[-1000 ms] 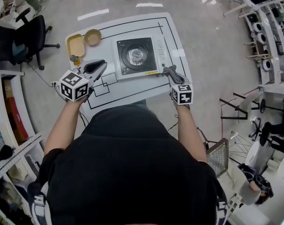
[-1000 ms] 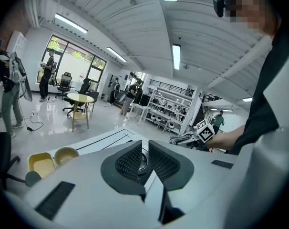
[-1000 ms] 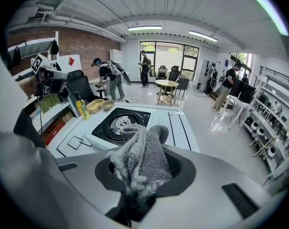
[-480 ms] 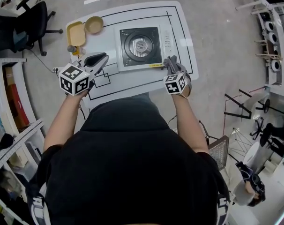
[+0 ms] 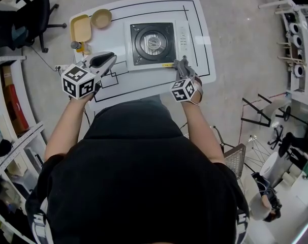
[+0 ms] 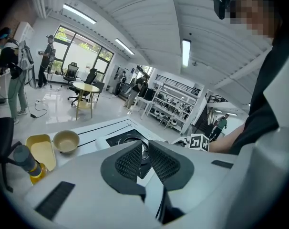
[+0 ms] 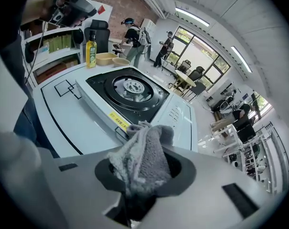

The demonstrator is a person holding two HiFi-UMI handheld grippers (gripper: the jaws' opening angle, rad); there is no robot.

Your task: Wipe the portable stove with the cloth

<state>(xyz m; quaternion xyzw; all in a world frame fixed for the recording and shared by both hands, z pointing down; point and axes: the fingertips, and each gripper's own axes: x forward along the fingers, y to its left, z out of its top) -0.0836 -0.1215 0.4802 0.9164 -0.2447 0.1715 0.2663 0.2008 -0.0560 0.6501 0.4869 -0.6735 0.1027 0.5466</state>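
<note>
At the far left of the white table [image 5: 202,60] I see a yellow tray [image 5: 82,29] with a small tan bowl [image 5: 101,18] just beside it. An oil bottle [image 5: 77,46] stands near the tray's front edge. My left gripper [image 6: 143,152] is up above the table, left of the stove. Its jaws are only a little apart and nothing is between them. The portable stove [image 5: 153,43] sits in the middle of the table, with its round burner [image 5: 153,42] facing up. My right gripper [image 7: 144,168] is squeezed tight on the gray cloth [image 7: 143,156]. The cloth is right at the stove's front edge, by the yellow sticker [image 7: 118,120]. I cannot tell if it touches the stove.
</note>
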